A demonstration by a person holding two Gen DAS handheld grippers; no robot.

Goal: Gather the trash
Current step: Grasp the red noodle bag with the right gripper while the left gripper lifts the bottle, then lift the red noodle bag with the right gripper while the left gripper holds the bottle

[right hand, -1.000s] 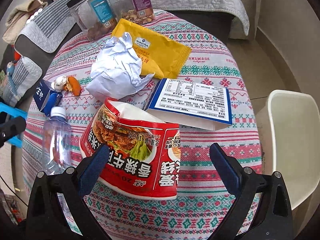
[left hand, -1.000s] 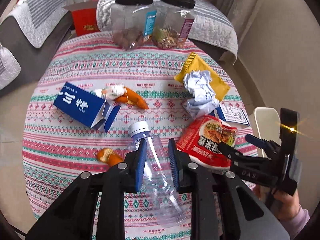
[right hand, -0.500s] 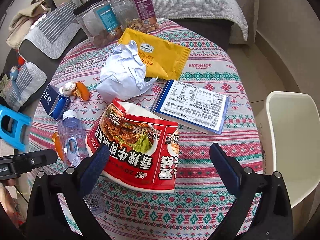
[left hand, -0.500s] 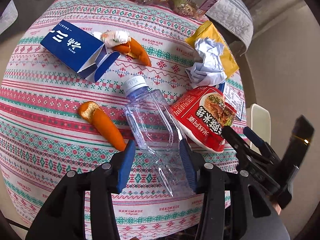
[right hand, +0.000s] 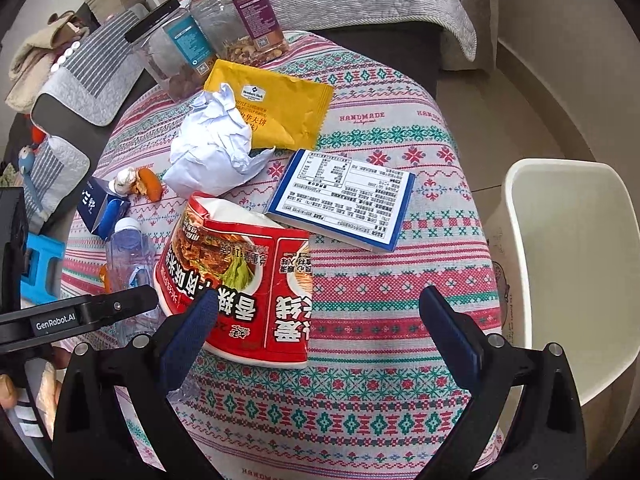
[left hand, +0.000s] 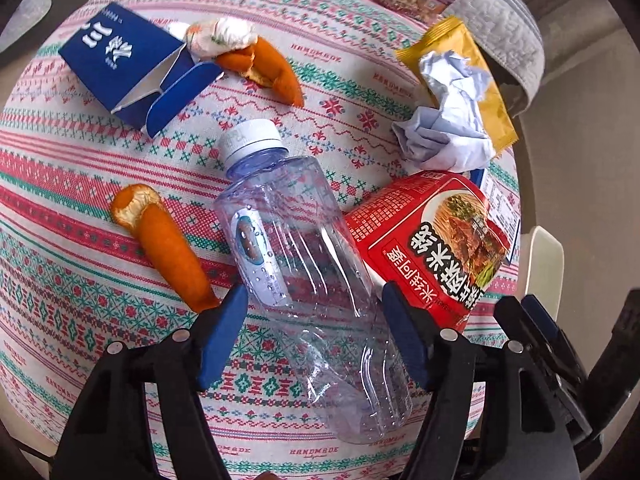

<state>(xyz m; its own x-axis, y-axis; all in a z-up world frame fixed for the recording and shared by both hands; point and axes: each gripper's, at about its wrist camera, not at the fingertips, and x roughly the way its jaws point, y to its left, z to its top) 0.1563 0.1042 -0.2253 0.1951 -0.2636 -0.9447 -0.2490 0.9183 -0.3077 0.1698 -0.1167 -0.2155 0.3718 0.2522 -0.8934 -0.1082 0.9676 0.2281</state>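
1. Since the earlier frames the left gripper [left hand: 314,318] has dropped closer to the table and rolled, and its jaws have just been opening; the clear plastic water bottle with a white cap [left hand: 296,264] now lies between the blue pads, with a gap on each side, so nothing is clamped.
2. In the left wrist view, far left, an opened dark blue cardboard carton with white characters [left hand: 120,64] lies on the round table under a striped pink, green and white patterned cloth [left hand: 72,184].
3. Just right of the carton, a crumpled white tissue [left hand: 224,36] touches a curled piece of orange peel [left hand: 268,72].
4. Below these, a second long strip of orange peel [left hand: 168,248] lies beside the bottle, its lower end near the left pad.
5. The bottle lies flat, cap pointing away from the camera, its right side against a red paper instant-noodle cup on its side [left hand: 432,244].
6. Above the cup, a ball of crumpled white paper [left hand: 448,120] rests on a flat yellow snack packet [left hand: 480,84].
7. In the right wrist view the right gripper [right hand: 324,320] hovers with jaws spread wide and empty; its left pad overlaps the noodle cup's lower edge, though contact cannot be judged.
8. Right of the cup lies a flat blue-edged white box with printed tables [right hand: 344,196].
9. Far right, beside the table, stands an open white plastic bin [right hand: 568,264].
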